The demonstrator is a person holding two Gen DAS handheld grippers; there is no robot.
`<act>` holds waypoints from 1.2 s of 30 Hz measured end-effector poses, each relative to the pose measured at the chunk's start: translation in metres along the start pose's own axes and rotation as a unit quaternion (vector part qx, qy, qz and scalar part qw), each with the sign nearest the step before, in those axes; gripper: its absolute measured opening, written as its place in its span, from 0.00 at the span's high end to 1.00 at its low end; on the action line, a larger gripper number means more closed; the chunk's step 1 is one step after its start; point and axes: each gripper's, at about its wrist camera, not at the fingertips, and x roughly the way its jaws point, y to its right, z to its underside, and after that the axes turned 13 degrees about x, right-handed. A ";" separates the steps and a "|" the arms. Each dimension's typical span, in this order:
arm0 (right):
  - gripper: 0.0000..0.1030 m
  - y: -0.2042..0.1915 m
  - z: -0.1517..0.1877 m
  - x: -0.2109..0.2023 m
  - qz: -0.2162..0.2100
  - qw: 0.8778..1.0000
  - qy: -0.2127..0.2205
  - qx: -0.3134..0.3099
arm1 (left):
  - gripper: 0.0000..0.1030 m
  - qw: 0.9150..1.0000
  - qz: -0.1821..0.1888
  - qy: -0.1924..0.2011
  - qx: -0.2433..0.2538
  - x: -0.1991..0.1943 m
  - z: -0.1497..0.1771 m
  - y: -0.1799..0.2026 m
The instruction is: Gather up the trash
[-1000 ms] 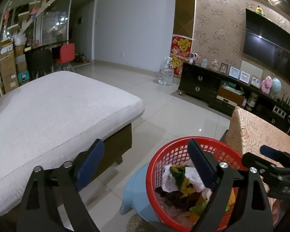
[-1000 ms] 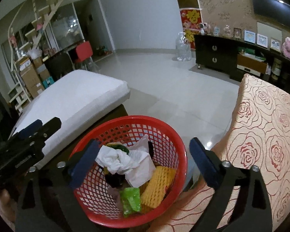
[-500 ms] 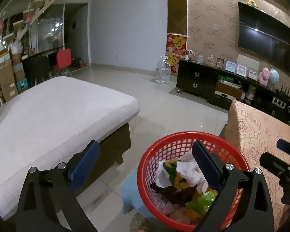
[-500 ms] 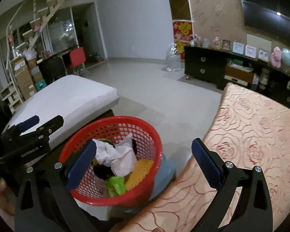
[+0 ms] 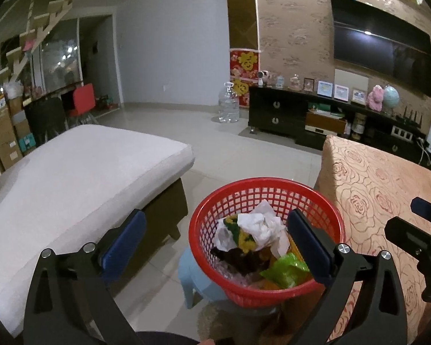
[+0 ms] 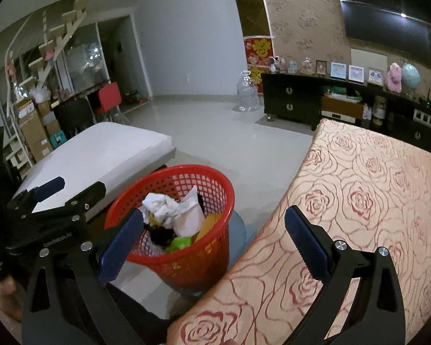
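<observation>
Landmark taken: the red mesh basket, seated on a pale blue plastic stool on the tiled floor. To the left of the basket a white-cushioned daybed is noted, nothing seen lying on it. The left gripper is held above and left of the basket, jaws spread wide, blue pads well apart, nothing held between them; one pad is seen in front of the basket's right rim, though contact cannot be told. Inside the basket the collected trash is recorded: crumpled white tissue, a yellow-and-green scrap, a green wrapper, something dark beneath. The basket is judged roughly half full. To the right of the basket a rose-patterned tablecloth is seen covering a table just beside it; no litter is visible on the part shown. The right gripper is held over the near edge of that cloth, jaws likewise wide open and empty, its left pad in front of the basket's near side. Beyond the basket, a large water bottle and a dark TV cabinet are noted, well apart from it. Step judged in hand: between pickups, both tools free after a deposit. Next move is judged to call for a search for remaining litter, none being evident here, then an approach with jaws open and closure on it before return to the basket.
</observation>
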 end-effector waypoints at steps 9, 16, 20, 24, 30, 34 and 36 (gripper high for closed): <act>0.07 -0.009 0.010 -0.018 0.008 1.000 0.010 0.000 | 0.07 1.000 0.013 0.010 -0.009 -0.026 0.005 -0.008; 0.07 -0.020 0.011 -0.028 0.010 1.000 0.015 -0.010 | 0.07 1.000 0.013 0.016 -0.007 -0.036 0.009 -0.009; 0.07 -0.024 0.011 -0.030 0.010 1.000 0.017 -0.013 | 0.07 1.000 0.001 0.015 -0.001 -0.037 0.009 -0.008; 0.07 -0.027 0.010 -0.032 0.011 1.000 0.019 -0.015 | 0.07 1.000 -0.006 0.020 0.003 -0.039 0.010 -0.008; 0.07 -0.029 0.010 -0.032 0.019 0.999 0.019 -0.021 | 0.07 1.000 -0.005 0.016 -0.005 -0.038 0.011 -0.013; 0.07 -0.029 0.010 -0.031 0.017 1.000 0.018 -0.019 | 0.07 1.000 -0.008 0.015 -0.006 -0.038 0.012 -0.015; 0.07 -0.029 0.010 -0.031 0.017 0.999 0.018 -0.019 | 0.07 1.000 -0.009 0.016 -0.006 -0.038 0.012 -0.016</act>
